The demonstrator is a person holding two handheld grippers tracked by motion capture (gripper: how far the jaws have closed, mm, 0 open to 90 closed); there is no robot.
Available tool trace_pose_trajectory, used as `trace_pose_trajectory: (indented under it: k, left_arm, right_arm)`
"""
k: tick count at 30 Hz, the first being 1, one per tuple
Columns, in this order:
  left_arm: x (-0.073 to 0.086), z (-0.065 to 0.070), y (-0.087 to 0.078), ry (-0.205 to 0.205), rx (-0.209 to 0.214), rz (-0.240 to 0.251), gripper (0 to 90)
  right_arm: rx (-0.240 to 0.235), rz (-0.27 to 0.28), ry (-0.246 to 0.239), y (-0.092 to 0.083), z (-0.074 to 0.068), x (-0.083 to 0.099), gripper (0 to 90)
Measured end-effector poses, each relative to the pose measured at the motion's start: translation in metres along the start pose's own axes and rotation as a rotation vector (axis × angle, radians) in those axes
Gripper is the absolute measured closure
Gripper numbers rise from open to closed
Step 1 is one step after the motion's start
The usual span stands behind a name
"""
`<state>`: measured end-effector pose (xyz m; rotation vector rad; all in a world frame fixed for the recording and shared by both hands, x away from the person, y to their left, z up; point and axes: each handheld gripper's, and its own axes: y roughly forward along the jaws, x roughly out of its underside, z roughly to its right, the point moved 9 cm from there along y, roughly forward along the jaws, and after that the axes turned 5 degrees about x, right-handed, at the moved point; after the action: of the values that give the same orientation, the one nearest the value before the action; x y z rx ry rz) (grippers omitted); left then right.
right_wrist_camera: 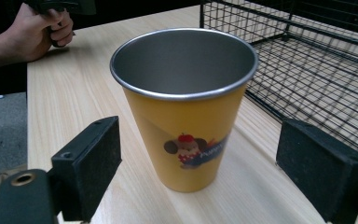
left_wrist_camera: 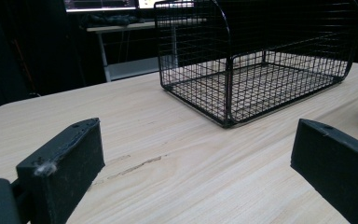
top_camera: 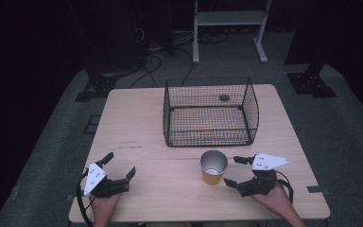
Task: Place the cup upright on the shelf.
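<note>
Cup (top_camera: 213, 167), yellow with steel lining, upright near the worktop (top_camera: 137, 127) front edge before the wire basket (top_camera: 210, 112), between the spread jaws of the right gripper (top_camera: 232, 170), left gripper (top_camera: 119, 164) likewise open and idle; risk: off-centre closing tips it.

A light wood-grain table (top_camera: 137, 123) was set on grey carpet (top_camera: 345, 123), with the surroundings kept very dark and light falling mainly on the tabletop. A white metal frame with a low shelf (top_camera: 229, 19) was seen beyond the far edge, black cables (top_camera: 156, 59) were laid across the floor near it, and black stand bases (top_camera: 312, 84) were placed at both far corners. Black tape marks (top_camera: 92, 124) were noted on the carpet left of the table.
</note>
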<state>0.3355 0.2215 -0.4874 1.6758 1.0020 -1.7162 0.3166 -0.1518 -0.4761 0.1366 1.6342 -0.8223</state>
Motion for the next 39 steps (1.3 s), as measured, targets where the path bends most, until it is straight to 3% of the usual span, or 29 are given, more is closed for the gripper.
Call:
trace_pose_trajectory:
  k: [10, 25, 39]
  left_arm:
    - [0.0, 0.0, 0.0, 0.0, 0.001, 0.001, 1.8]
    - [0.0, 0.0, 0.0, 0.0, 0.0, 0.001, 1.8]
    - [0.0, 0.0, 0.0, -0.001, 0.002, 0.004, 1.8]
  right_arm:
    - [0.016, -0.024, -0.014, 0.019, -0.002, 0.0, 10.1]
    - [0.011, -0.014, -0.013, 0.039, -0.006, -0.006, 2.7]
    - [-0.004, -0.01, -0.02, 0.053, -0.012, -0.013, 2.8]
